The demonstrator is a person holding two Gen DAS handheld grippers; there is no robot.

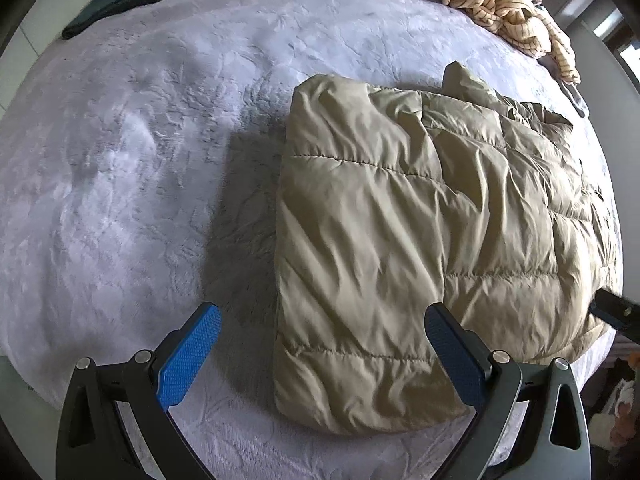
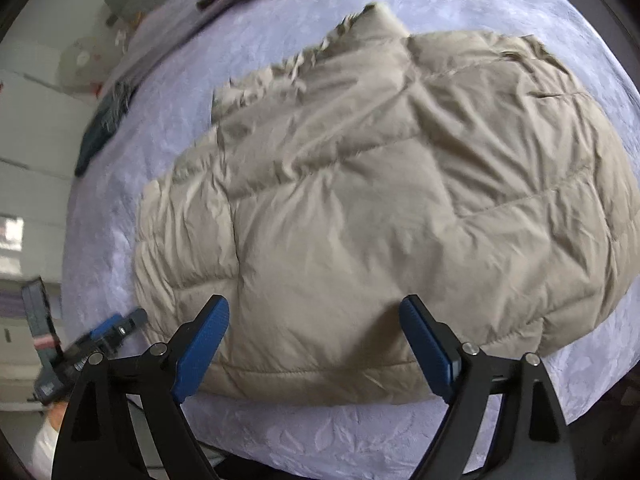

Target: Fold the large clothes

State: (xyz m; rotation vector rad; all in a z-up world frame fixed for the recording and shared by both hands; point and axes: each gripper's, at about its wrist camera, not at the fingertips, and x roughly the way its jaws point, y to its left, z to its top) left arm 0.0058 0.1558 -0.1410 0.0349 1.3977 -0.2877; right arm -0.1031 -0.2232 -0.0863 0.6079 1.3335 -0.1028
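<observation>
A beige quilted puffer jacket [image 1: 400,240] lies folded on the pale lilac bed cover [image 1: 120,160]; it fills the right wrist view [image 2: 380,208], with a furry hood edge at its far left. My left gripper [image 1: 320,320] is open and empty, above the jacket's near left edge. My right gripper [image 2: 314,308] is open and empty, above the jacket's near hem. The left gripper also shows at the left of the right wrist view [image 2: 108,332]. The right gripper's tip shows at the right edge of the left wrist view [image 1: 612,308].
A dark green garment [image 1: 116,0] lies at the bed's far left edge. A cream striped garment [image 1: 512,12] is bunched at the far right. The bed cover [image 2: 320,440] ends just in front of the grippers. White furniture stands beyond the bed.
</observation>
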